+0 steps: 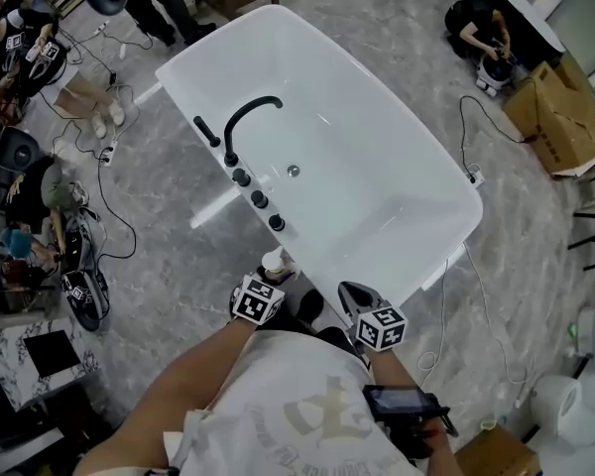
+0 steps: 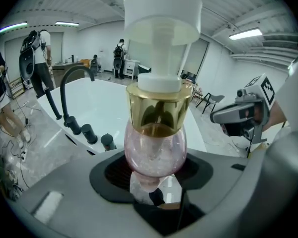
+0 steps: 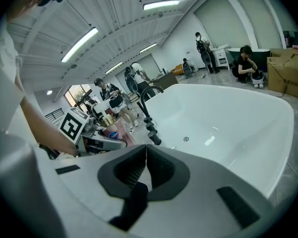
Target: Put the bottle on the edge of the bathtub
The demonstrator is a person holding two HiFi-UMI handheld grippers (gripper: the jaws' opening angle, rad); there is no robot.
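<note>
Your left claw [image 2: 156, 175] pinches the bottle [image 2: 156, 148] around its pink belly, with the pump top upright. The bottle hangs over the near end of the bathtub [image 1: 397, 177], close to the last of the black knobs [image 1: 259, 199]. I cannot tell whether its base touches the rim yet. Bring it straight down onto the flat strip of rim just beside that knob, and don't let it tilt. The ledge looks narrow, so centre the base and let it sit flat before you spread the claw. Your right claw [image 3: 146, 162] is pressed together and empty; hold it clear.
</note>
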